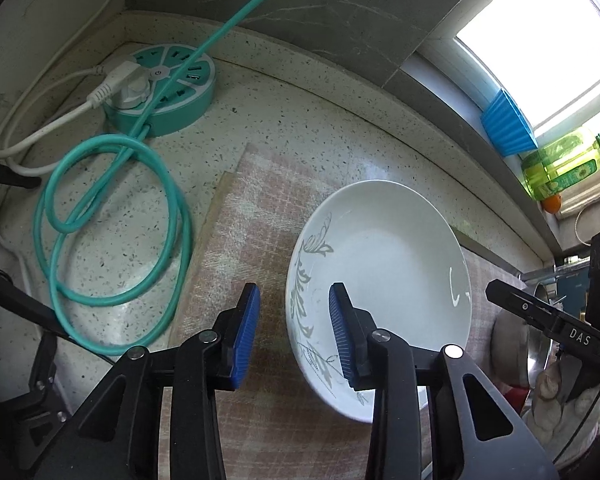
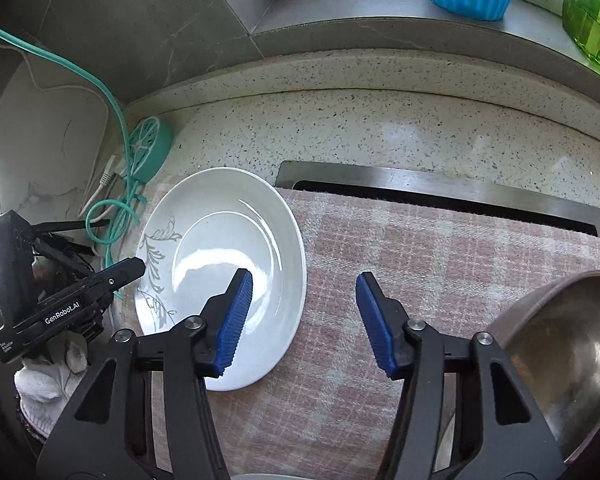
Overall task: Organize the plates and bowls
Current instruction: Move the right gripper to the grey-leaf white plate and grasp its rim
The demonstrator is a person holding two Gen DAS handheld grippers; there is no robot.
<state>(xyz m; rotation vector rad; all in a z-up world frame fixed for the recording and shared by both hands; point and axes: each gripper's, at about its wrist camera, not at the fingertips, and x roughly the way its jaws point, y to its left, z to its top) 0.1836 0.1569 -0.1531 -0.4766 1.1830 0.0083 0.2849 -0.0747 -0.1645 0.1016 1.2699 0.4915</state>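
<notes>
Speckled desk (image 1: 284, 128) carries a checked cloth (image 2: 440, 248) where the empty white plate (image 2: 224, 276) lies, steel bowl (image 2: 560, 360) beside. Left hand-held gripper (image 1: 296, 336) straddles its rim, jaws apart; right hand-held gripper (image 2: 304, 320) hangs apart, holding nothing.

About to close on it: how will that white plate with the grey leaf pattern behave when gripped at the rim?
The white plate looks glazed, with bright glare, so probably slippery at the rim. It looks ceramic: likely stiff, breakable if dropped. Lying on the checked cloth, it may drag the fabric when pushed.
</notes>
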